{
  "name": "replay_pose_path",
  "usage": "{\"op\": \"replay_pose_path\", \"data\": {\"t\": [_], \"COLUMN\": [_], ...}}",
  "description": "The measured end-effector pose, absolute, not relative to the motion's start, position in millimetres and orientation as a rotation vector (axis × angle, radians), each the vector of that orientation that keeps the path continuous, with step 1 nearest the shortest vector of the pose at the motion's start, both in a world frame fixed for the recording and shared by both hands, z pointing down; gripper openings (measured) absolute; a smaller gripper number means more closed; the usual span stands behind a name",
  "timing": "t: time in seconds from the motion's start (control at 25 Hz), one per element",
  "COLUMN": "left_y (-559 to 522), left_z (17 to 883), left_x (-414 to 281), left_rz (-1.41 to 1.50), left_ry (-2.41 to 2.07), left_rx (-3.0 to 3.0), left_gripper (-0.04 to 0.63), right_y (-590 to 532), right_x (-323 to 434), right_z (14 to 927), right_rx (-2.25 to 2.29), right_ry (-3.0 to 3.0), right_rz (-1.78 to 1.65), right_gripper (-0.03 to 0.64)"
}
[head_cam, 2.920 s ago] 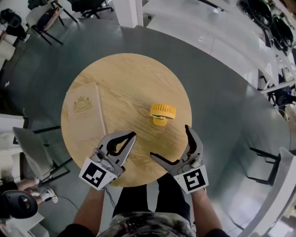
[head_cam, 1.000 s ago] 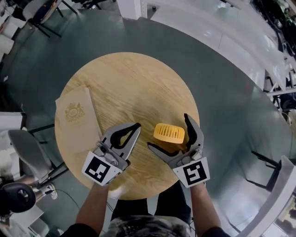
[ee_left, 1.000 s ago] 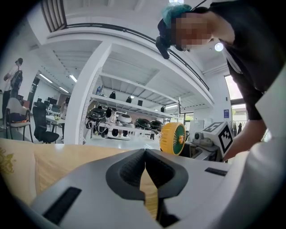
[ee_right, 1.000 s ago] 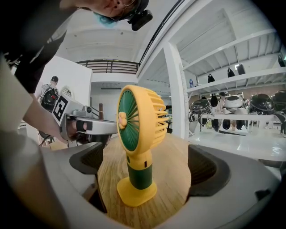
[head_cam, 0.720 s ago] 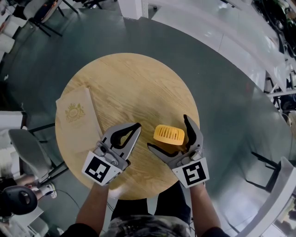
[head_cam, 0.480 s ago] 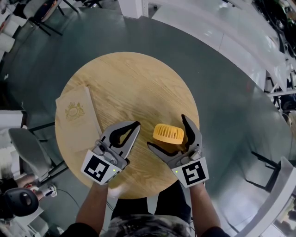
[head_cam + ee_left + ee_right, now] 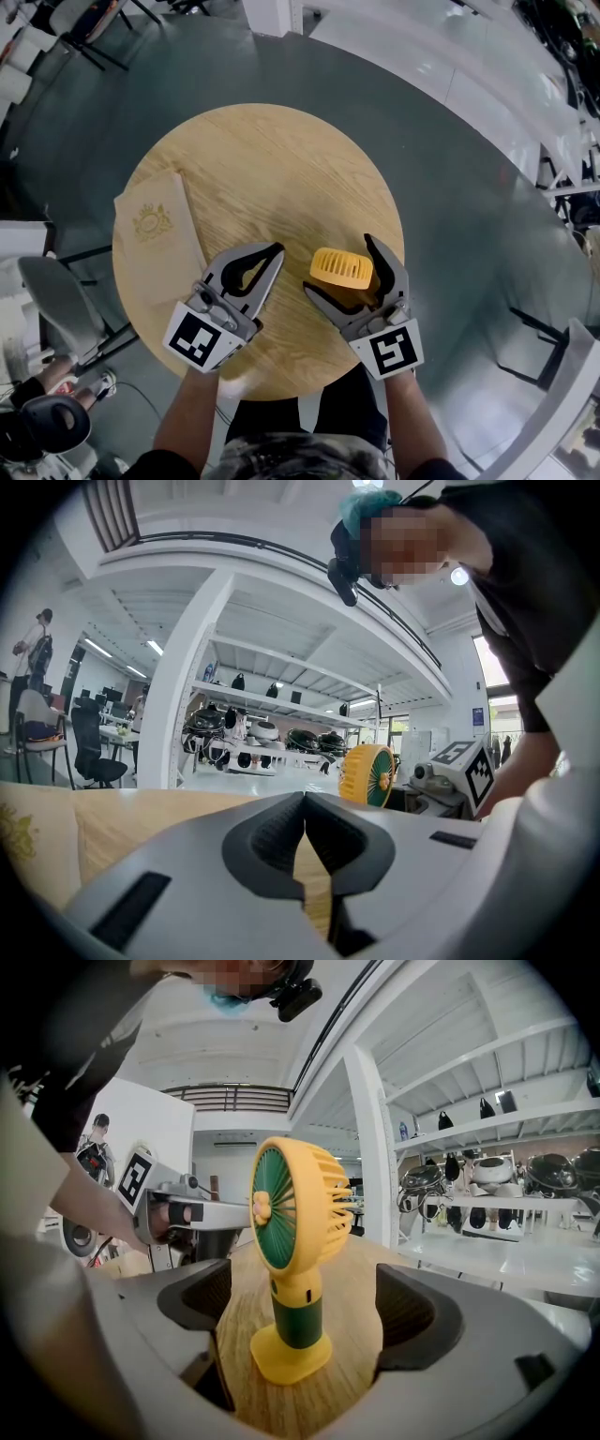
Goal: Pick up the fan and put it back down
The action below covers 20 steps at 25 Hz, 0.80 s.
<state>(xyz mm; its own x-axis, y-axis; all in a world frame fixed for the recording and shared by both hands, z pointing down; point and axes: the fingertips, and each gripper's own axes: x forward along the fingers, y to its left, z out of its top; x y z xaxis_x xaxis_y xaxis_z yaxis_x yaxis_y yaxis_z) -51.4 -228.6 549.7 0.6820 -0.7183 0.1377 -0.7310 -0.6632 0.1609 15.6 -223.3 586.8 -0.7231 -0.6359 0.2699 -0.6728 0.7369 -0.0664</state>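
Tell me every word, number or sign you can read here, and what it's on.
No words or numbers can be read.
Booklet: gold crest; any lettering is too small to read.
Left cube and right cube: black-and-white square patterns, no letters.
Blue wall sign: too small and blurred.

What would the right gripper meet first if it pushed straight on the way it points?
The fan. It stands upright inside the right gripper, whose jaws have just been closing but don't touch it yet. Going straight on, the fan's yellow base would probably be met first.
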Motion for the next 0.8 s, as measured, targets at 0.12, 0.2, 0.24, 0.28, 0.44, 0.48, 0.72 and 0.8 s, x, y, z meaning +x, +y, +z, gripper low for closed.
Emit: {"op": "replay_pose_path", "data": {"t": [0.12,0.2,0.24,0.28,0.44,0.48,0.72,0.8], "left_y": [-227.6,-227.6,-227.5,-227.4,-225.9,-225.4,-222.7,-221.9], "left_z": [549.7,549.3,549.0,548.9,547.5,547.2,545.7,544.8], "left_x": [-50.8,-50.4,-50.2,-49.9,-47.6,-47.3,-48.9,-47.7], "left_rz": [0.095,0.093,0.092,0.090,0.086,0.087,0.090,0.093], "left_ry": [-1.172,-1.172,-1.172,-1.172,-1.169,-1.168,-1.173,-1.174], "left_rx": [2.691,2.692,2.692,2.693,2.699,2.700,2.701,2.701], "left_gripper": [0.020,0.020,0.020,0.019,0.020,0.020,0.019,0.020], "right_y": [-222.2,-222.1,-221.9,-221.7,-220.8,-220.3,-218.1,-217.8], "right_x": [15.8,15.8,15.9,16.1,18.0,18.2,18.8,20.2], "right_z": [586.6,586.9,587.4,587.8,587.3,587.1,587.6,587.0], "right_rx": [1.036,1.033,1.030,1.031,1.045,1.045,1.048,1.053], "right_ry": [-2.710,-2.709,-2.707,-2.705,-2.705,-2.705,-2.691,-2.690], "right_rz": [0.230,0.226,0.226,0.228,0.229,0.223,0.200,0.196], "right_gripper": [0.477,0.476,0.476,0.473,0.453,0.450,0.395,0.380]}}
